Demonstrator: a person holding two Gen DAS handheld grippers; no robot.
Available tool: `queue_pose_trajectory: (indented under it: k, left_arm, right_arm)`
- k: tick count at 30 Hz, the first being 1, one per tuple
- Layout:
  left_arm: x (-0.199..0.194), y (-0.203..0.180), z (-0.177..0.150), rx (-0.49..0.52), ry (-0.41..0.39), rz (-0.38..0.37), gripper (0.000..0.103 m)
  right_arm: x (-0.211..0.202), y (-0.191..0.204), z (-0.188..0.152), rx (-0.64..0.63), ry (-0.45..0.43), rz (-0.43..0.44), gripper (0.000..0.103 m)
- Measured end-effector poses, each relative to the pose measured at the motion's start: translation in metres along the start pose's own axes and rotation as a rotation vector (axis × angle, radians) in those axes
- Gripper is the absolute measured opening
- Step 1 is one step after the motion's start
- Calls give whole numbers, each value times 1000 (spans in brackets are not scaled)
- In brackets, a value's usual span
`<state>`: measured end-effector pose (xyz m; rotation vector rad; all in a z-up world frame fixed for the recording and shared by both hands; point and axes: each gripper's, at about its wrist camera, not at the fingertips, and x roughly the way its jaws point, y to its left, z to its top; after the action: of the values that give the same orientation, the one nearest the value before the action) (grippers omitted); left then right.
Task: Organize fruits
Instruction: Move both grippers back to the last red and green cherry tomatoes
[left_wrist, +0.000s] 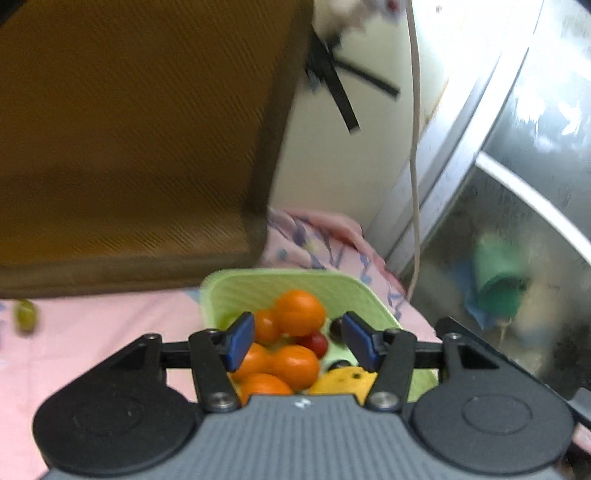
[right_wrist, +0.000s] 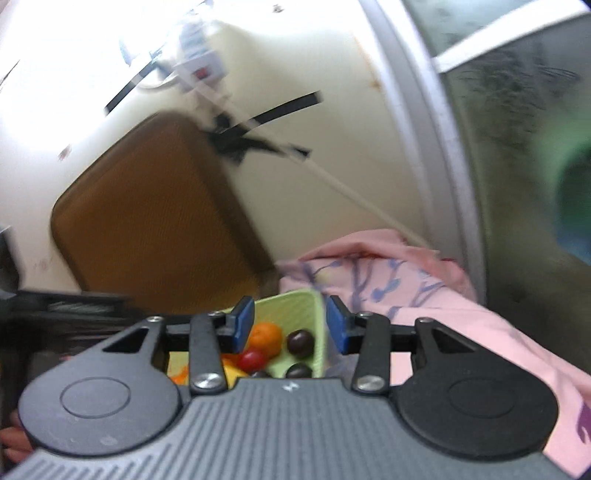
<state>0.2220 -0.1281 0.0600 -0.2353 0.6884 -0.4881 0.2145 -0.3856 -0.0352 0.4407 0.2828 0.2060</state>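
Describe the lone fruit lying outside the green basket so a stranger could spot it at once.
Start at the brown cushion leaning above the pink cloth. Just below its lower edge, far left of the green basket, lies a small green grape, the only fruit on the cloth itself.

One pale green ribbed plastic basket. Inside, left-wrist view: five round orange citrus fruits showing, one yellow lemon-like fruit, one small red round fruit, two dark purple round fruits; more possibly hidden behind gripper body. One loose green grape on one pink patterned cloth. One brown ribbed cushion. One white cord.
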Motion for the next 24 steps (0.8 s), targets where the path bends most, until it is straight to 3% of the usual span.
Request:
queue_pose_trajectory:
  k: [4,10,15,17,20,24]
  left_arm:
    - [-53,37,3,-15,-73,88,53]
    - [-125,124,8,-90,-118,316,54]
    - [-154,150,38,54,-167,530,53]
    - [-155,154,41,71,-192,527,54]
    - [-130,162,29,43,-157,455,53]
    - [-84,169,-4,47,-79,398,53]
  right_arm:
    - [0,-14,1,89,7,-32,47]
    - [-9,-6,-1,84,-52,-87,47]
    - [-23,54,20,-24,-86,38,47]
    - [-20,91,27,-80,-72,133,47]
    - [7,138,26,-107,16,248,46]
    - [76,181,3,-77,194,281,44]
